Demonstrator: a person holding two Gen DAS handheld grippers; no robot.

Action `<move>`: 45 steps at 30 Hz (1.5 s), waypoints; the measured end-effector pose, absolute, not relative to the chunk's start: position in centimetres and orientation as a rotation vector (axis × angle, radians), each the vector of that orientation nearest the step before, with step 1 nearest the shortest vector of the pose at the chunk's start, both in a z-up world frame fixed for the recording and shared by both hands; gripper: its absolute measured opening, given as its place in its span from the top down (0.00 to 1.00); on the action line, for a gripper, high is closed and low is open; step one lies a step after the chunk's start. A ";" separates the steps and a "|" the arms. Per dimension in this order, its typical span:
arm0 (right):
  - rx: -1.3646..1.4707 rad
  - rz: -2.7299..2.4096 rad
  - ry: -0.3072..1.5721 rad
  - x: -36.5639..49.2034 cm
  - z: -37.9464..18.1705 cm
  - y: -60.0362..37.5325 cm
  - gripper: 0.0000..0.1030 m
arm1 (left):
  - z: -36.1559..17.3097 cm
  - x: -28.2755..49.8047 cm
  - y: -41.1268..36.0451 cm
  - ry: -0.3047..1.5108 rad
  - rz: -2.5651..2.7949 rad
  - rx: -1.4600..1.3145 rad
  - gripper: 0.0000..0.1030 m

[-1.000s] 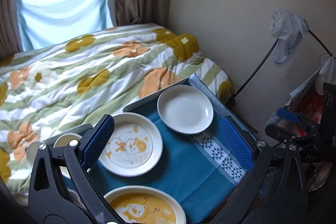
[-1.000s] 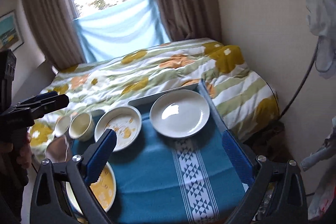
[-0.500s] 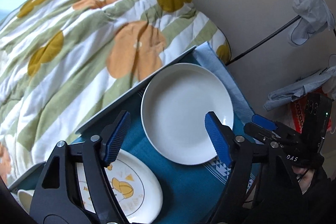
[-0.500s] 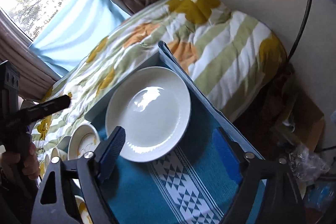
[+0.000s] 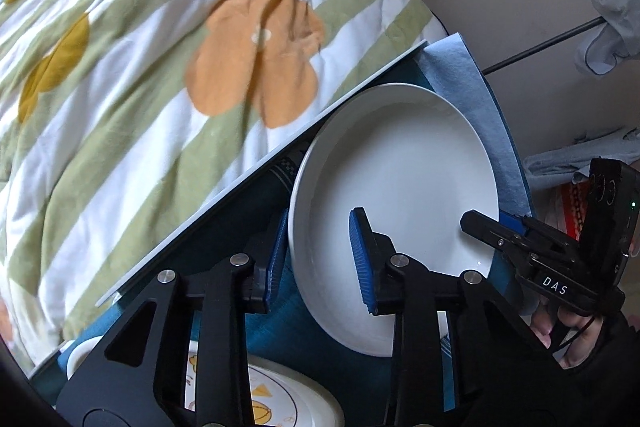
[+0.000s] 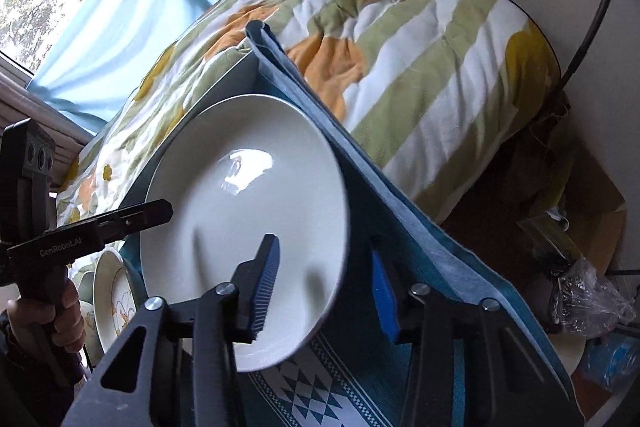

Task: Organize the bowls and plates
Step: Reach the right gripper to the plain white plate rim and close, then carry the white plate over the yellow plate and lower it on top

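You've got both grippers on the white plate [image 5: 394, 179], which sits on the teal cloth [image 6: 404, 379] at the counter's far corner. Left gripper [image 5: 318, 259] and right gripper [image 6: 324, 287] straddle opposite rims, fingers closing, not clamped yet.

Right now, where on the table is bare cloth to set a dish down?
Free: the patterned teal cloth in front of the white plate, between the right gripper's fingers. Crowded: left of that plate, where the duck plate lies.
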State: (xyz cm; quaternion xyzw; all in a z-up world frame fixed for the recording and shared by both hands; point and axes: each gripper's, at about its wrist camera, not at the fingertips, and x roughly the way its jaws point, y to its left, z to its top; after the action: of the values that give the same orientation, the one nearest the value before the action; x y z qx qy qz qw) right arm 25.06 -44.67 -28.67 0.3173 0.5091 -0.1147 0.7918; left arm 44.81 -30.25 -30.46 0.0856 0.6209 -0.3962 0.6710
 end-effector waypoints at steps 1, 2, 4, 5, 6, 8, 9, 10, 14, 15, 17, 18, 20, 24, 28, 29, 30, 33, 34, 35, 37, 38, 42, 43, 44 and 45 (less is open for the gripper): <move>0.676 -0.247 1.099 25.2 -28.7 -44.7 0.66 | -30.5 44.9 -30.3 1.398 -0.888 0.203 0.79; 0.672 -0.248 1.101 25.2 -28.8 -44.6 0.69 | -30.5 44.9 -30.3 1.397 -0.880 0.215 0.82; 0.664 -0.246 1.109 25.4 -29.0 -44.6 0.76 | -30.6 44.9 -30.2 1.391 -0.865 0.241 0.89; 0.657 -0.251 1.110 25.4 -29.1 -44.7 0.78 | -30.7 44.9 -30.2 1.393 -0.860 0.248 0.90; 0.653 -0.256 1.110 25.4 -29.1 -44.8 0.81 | -30.8 45.0 -30.1 1.396 -0.857 0.249 0.91; 0.658 -0.261 1.111 25.3 -29.2 -45.0 0.84 | -30.8 45.0 -30.0 1.395 -0.856 0.243 0.91; 0.662 -0.259 1.110 25.3 -29.2 -45.0 0.84 | -30.8 44.9 -30.1 1.390 -0.854 0.248 0.91; 0.660 -0.258 1.112 25.3 -29.2 -45.0 0.84 | -30.7 44.8 -30.1 1.383 -0.849 0.259 0.91; 0.657 -0.252 1.114 25.3 -29.2 -45.0 0.84 | -30.3 44.2 -30.3 1.361 -0.835 0.293 0.91; 0.661 -0.251 1.113 25.3 -29.2 -45.1 0.84 | -30.1 44.0 -30.2 1.357 -0.834 0.293 0.91; 0.669 -0.247 1.108 25.1 -29.0 -45.3 0.84 | -29.5 43.6 -30.1 1.346 -0.832 0.292 0.91; 0.668 -0.246 1.103 25.0 -28.8 -45.3 0.84 | -29.2 43.5 -30.0 1.340 -0.830 0.291 0.91; 0.658 -0.243 1.092 24.8 -28.1 -45.2 0.84 | -28.5 43.1 -29.9 1.330 -0.824 0.288 0.91; 0.639 -0.228 1.073 24.4 -26.5 -45.0 0.84 | -26.5 42.1 -29.1 1.302 -0.811 0.278 0.91; 0.621 -0.202 1.059 23.7 -24.5 -44.1 0.84 | -24.1 40.3 -27.6 1.262 -0.784 0.269 0.91; 0.615 -0.192 1.053 23.4 -23.9 -43.8 0.84 | -23.3 39.8 -26.9 1.252 -0.777 0.261 0.91; 0.608 -0.184 1.048 23.2 -23.4 -43.5 0.84 | -22.6 39.3 -26.3 1.243 -0.768 0.252 0.91; 0.585 -0.146 1.037 22.3 -21.4 -42.1 0.84 | -20.5 37.5 -24.0 1.213 -0.731 0.226 0.91; 0.577 -0.132 1.041 22.1 -20.9 -41.5 0.84 | -19.8 36.7 -23.1 1.201 -0.716 0.217 0.91; 0.571 -0.118 1.043 21.9 -20.3 -40.9 0.84 | -19.3 35.9 -22.2 1.190 -0.701 0.208 0.91; 0.549 -0.086 1.044 21.3 -19.1 -39.4 0.84 | -18.2 34.3 -20.1 1.175 -0.672 0.185 0.91; 0.538 -0.071 1.041 20.9 -18.5 -38.6 0.84 | -17.8 33.4 -18.9 1.170 -0.658 0.170 0.91; 0.508 0.005 1.033 19.2 -16.7 -35.1 0.84 | -16.3 29.1 -13.4 1.157 -0.578 0.103 0.90; 0.494 0.025 1.033 18.7 -16.4 -34.0 0.84 | -16.1 27.9 -12.1 1.151 -0.555 0.089 0.90; 0.482 0.041 1.034 18.2 -16.2 -32.9 0.84 | -16.0 26.9 -11.0 1.148 -0.533 0.079 0.90; 0.472 0.059 1.038 17.7 -16.1 -31.8 0.84 | -15.9 25.5 -9.5 1.147 -0.503 0.067 0.90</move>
State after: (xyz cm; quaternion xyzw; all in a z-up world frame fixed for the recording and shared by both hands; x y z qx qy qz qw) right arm 17.73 -31.85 -16.09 0.2233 0.4913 0.0278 0.8414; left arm 25.48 -9.47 -15.90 0.0313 0.5368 -0.2353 0.8096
